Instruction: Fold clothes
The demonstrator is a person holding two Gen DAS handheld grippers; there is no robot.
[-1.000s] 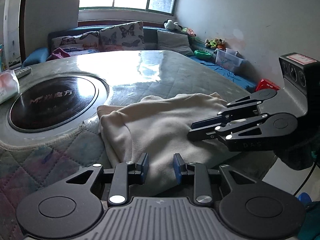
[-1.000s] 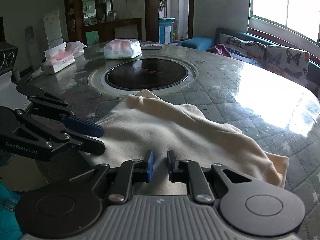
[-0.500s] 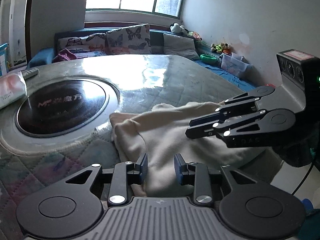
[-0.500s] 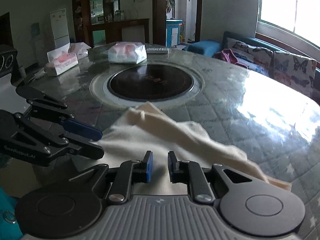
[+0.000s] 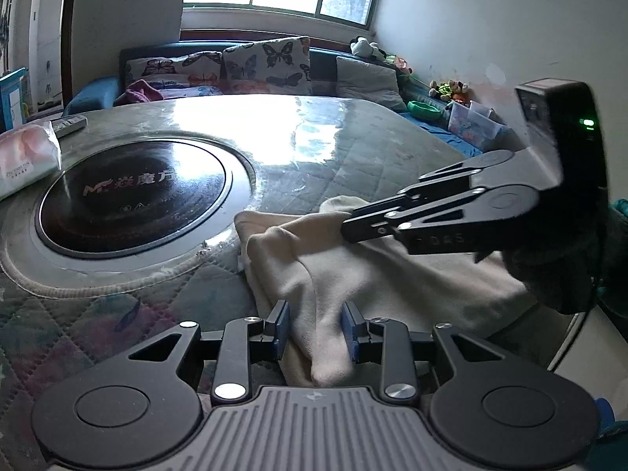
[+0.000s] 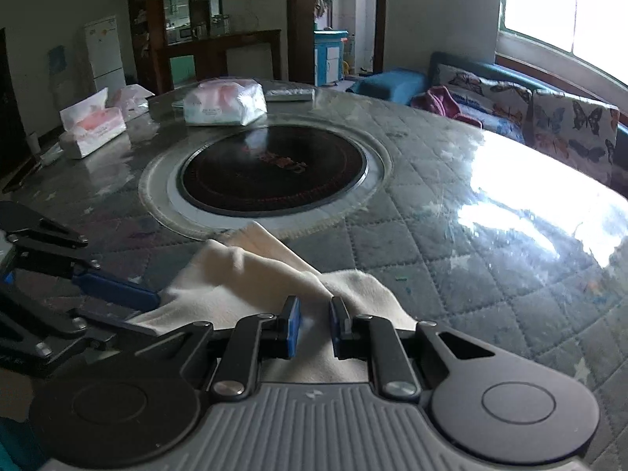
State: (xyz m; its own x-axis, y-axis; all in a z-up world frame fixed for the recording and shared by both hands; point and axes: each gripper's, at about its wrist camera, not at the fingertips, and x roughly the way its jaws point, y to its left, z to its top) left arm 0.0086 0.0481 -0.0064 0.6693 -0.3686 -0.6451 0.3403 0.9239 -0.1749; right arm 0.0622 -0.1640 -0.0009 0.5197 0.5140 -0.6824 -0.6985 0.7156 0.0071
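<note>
A cream garment (image 5: 353, 274) lies bunched near the table's front edge, just in front of the round black hob (image 5: 133, 196). My left gripper (image 5: 316, 331) is shut on a thick fold of it, which hangs between the blue pads. My right gripper (image 5: 347, 231) reaches in from the right, its tip pinching the garment's raised far edge. In the right wrist view the garment (image 6: 243, 274) runs up between the fingers of my right gripper (image 6: 314, 325), which is shut on it. My left gripper (image 6: 145, 314) comes in from the left at the cloth's near corner.
The table (image 5: 353, 149) has a glossy quilted cover. Tissue packs (image 6: 223, 102) (image 6: 92, 127) and a remote (image 5: 70, 123) lie beyond the hob (image 6: 274, 168). A sofa with butterfly cushions (image 5: 267, 59) stands behind. The table edge drops off at the right (image 5: 549, 337).
The right gripper has travelled left across the table with the cloth's edge in it. The garment, spread wide a second ago, is now gathered into a narrower, bunched shape. The left gripper has stayed put.
</note>
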